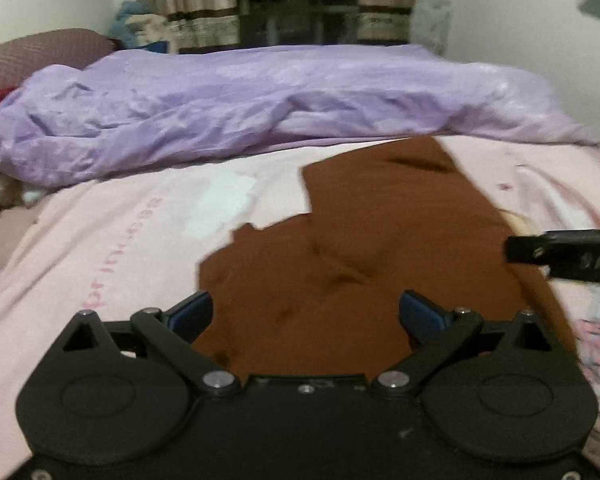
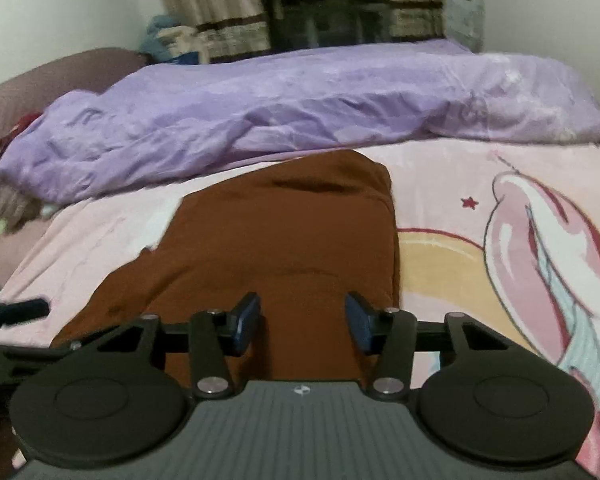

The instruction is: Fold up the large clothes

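Note:
A brown garment point(image 1: 360, 248) lies spread on the pink bedspread point(image 1: 100, 248), running away from me toward the purple quilt. My left gripper point(image 1: 306, 312) is open and empty, just above the garment's near left part. My right gripper point(image 2: 302, 320) is open and empty over the garment's point(image 2: 284, 240) near right part, its jaws narrower than the left's. A finger of the right gripper point(image 1: 560, 252) shows at the right edge of the left wrist view. Part of the left gripper point(image 2: 16, 312) shows at the left edge of the right wrist view.
A crumpled purple quilt point(image 1: 260, 104) lies across the far side of the bed. A maroon pillow point(image 1: 32, 60) sits at the far left. Curtains and a dark window point(image 1: 292, 0) are behind. The pink bedspread with a unicorn print point(image 2: 520, 240) extends to the right.

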`<state>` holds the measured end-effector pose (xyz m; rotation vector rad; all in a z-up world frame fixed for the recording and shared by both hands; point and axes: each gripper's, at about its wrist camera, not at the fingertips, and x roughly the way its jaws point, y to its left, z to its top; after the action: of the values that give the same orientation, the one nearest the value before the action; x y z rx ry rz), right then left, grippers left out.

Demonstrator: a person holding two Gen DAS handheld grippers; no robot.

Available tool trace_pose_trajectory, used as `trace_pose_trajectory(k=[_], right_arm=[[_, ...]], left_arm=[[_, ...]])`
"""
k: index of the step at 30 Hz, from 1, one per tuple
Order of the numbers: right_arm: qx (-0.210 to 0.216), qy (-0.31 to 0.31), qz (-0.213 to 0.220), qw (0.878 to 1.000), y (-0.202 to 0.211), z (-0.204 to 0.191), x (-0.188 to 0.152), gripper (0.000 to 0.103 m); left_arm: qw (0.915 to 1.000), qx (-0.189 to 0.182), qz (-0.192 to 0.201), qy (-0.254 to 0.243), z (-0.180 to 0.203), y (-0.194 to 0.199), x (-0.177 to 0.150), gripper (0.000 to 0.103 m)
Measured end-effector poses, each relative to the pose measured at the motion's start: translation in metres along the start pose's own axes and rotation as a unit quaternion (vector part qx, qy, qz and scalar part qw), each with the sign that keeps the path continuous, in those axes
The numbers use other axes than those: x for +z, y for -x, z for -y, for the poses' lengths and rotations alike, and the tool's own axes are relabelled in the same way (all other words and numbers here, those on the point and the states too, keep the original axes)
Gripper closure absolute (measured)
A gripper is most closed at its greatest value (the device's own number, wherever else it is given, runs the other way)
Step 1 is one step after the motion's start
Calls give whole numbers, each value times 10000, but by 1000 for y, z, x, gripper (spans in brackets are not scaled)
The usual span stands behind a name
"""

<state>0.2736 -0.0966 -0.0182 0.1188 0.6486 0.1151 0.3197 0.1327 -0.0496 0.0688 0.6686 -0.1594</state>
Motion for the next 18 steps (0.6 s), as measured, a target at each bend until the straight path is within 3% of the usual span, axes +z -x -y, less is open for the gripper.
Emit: trace_pose_trajectory(k=[2, 4, 6, 9, 14, 17, 18], right_arm=[[-34, 177, -199, 9996, 0, -1, -11, 44], [31, 182, -430, 9989, -15, 3, -31, 44], [-143, 299, -290, 9990, -31, 4, -52, 43], [-176, 175, -275, 9993, -24, 2, -43, 42], [-64, 239, -227, 9994, 25, -2, -31, 43], [23, 147, -493, 9987, 18, 7, -52, 43], [27, 76, -606, 9981, 7, 11, -60, 35]], left_arm=[[9998, -64, -111, -139, 6, -4, -12, 0], [9985, 54, -500, -211, 12, -31, -32, 0], [9983, -109, -557, 94, 9, -54, -48, 0], [9991, -65, -424, 39, 10, -34, -37, 0], [9998, 36, -74, -154, 9, 14, -27, 0], [9980, 30, -614, -108, 8, -14, -47, 0], [9968, -47, -799, -71, 8, -28, -55, 0]])
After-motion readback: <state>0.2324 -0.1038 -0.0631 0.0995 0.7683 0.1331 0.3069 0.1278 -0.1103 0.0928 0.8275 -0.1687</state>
